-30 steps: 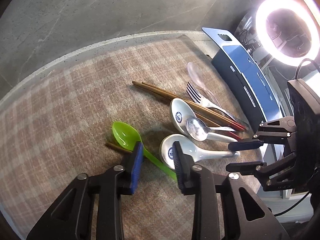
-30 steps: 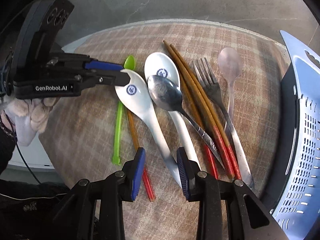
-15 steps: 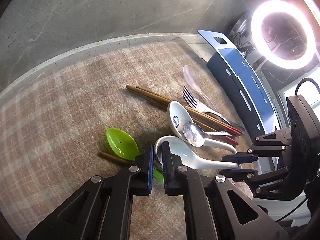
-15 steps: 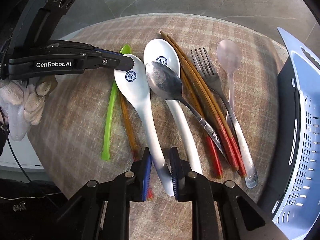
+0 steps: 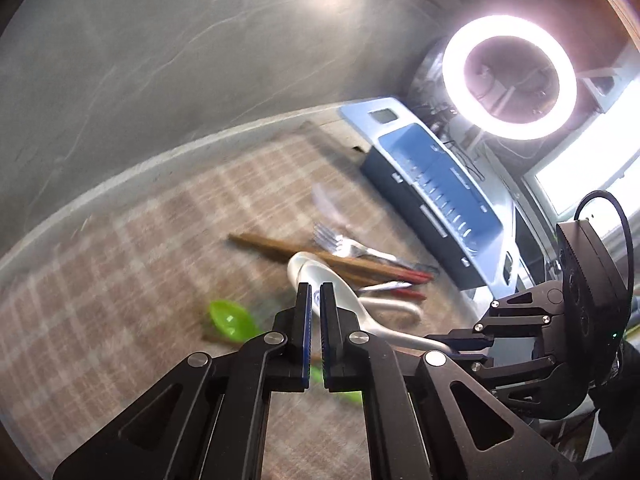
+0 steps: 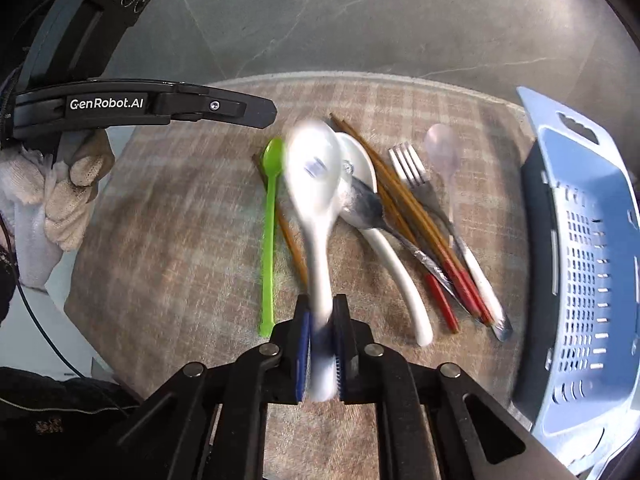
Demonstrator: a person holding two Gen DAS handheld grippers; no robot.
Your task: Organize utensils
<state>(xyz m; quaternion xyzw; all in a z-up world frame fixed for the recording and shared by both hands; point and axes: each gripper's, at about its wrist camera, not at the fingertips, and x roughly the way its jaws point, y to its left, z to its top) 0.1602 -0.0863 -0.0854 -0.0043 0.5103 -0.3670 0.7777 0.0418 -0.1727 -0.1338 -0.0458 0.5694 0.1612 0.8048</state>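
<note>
The right gripper [image 6: 320, 344] jaws, just closed, pinch the white spoon [image 6: 310, 176] by its handle tip above the counter [image 6: 168, 248]; it could swivel loose. Left gripper [image 5: 314, 332] jaws shut empty.

Colours on the mat, both views

Mat [image 6: 180, 248] brown-beige plaid; wall [image 6: 360, 20] grey, marbled. Two soup spoons [image 6: 316, 208] white with small blue marks; plastic spoon [image 6: 270, 216] lime green; chopsticks [image 6: 416, 216] brown with red ends; fork [image 6: 412, 172] silver; basket [image 6: 584, 240] light blue; glove [image 6: 60, 196] off-white; gripper pads [image 6: 303, 356] blue on black.
</note>
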